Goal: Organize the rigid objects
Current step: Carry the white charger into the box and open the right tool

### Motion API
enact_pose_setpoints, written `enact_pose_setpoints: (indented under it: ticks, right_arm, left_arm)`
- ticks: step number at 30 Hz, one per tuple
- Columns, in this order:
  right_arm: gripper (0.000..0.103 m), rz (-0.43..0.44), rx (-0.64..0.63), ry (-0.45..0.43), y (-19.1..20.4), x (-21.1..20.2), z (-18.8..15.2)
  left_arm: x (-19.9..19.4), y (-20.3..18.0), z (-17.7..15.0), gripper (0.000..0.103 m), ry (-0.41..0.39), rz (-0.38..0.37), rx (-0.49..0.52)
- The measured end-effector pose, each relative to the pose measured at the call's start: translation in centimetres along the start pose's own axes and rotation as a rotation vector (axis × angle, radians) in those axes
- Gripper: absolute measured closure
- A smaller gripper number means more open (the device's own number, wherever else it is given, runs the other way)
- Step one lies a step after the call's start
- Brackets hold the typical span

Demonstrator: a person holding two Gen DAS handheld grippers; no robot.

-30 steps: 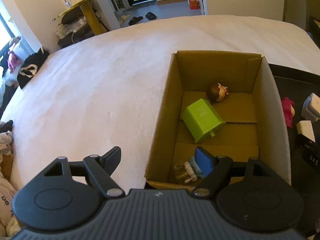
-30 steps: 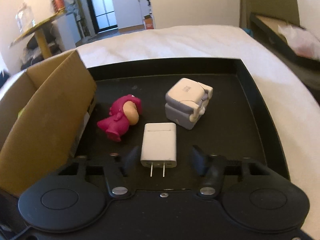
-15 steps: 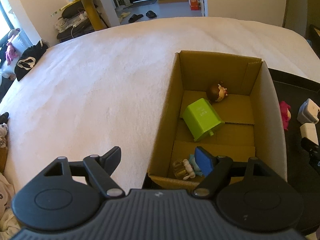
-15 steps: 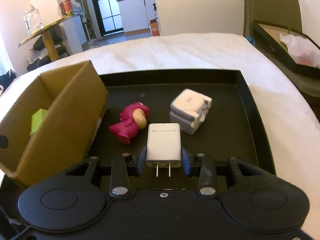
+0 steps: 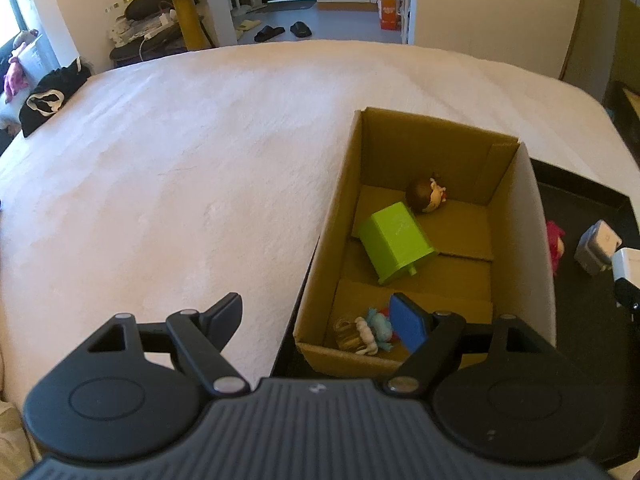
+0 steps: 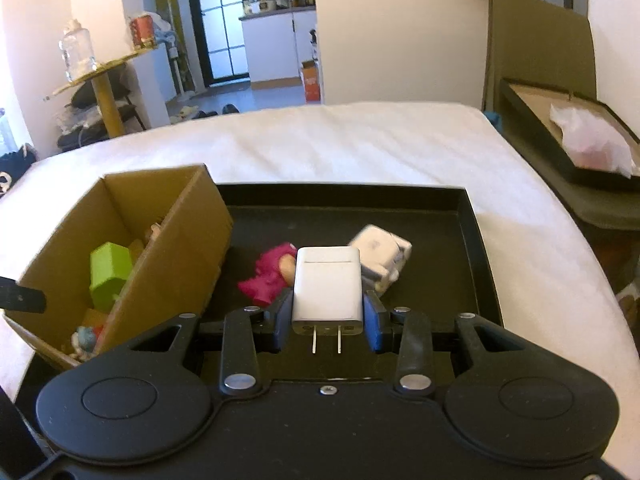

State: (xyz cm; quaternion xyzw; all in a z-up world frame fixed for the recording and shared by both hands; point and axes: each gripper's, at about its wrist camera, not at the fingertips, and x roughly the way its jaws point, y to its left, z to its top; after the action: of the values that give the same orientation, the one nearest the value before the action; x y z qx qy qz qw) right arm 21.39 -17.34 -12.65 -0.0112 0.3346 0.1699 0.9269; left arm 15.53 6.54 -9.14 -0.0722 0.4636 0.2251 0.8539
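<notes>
Right gripper (image 6: 327, 322) is clamping a white plug adapter (image 6: 328, 292) between its blue pads (image 6: 282, 322), prongs pointing back toward the camera. Behind the adapter, at 11 o'clock, a pink figurine (image 6: 269, 278) is lying on the black tray (image 6: 468, 240); at 1 o'clock, a grey-white folded charger (image 6: 382, 254) is partly hiding behind it. At 9 o'clock, the cardboard box (image 6: 180, 248) is standing on the tray's left part. Left gripper (image 5: 320, 320) is hanging with fingers spread wide and empty over the box's near corner. Inside the box (image 5: 532, 248) are lying a green block (image 5: 396, 242), a brown-haired doll head (image 5: 424, 196) and a small blue-haired figure (image 5: 370, 330).
</notes>
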Motion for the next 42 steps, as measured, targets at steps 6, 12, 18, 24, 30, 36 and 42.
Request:
enact_pose_setpoints:
  ticks: [6,12,18,24,30,36,42]
  right_arm:
    - [0.067,0.007,-0.006,-0.012,0.9,-1.0,1.0]
    - [0.067,0.011,-0.025,-0.033,2.2,-1.7,2.4]
    - [0.067,0.028,-0.035,-0.039,3.2,-1.8,3.6]
    - [0.067,0.049,-0.074,-0.047,4.8,-2.1,4.5]
    - [0.067,0.085,-0.104,-0.052,6.7,-2.2,5.0]
    - [0.067,0.110,-0.135,-0.045,8.7,-2.0,5.5]
    - [0.067,0.121,-0.182,-0.026,10.7,-1.7,5.6]
  left_arm:
    - [-0.2,0.7,0.2,0.024,-0.004,-0.028,-0.016]
    - [0.1,1.3,0.1,0.024,-0.006,-0.051,-0.024]
    - [0.3,2.1,0.0,0.024,-0.009,-0.067,-0.046]
    - [0.6,2.5,0.0,0.025,-0.013,-0.094,-0.060]
    - [0.5,2.7,-0.1,0.029,-0.045,-0.117,-0.054]
    - [1.0,3.4,-0.3,0.047,-0.046,-0.165,-0.076]
    - [1.3,3.5,-0.8,0.072,-0.049,-0.203,-0.081]
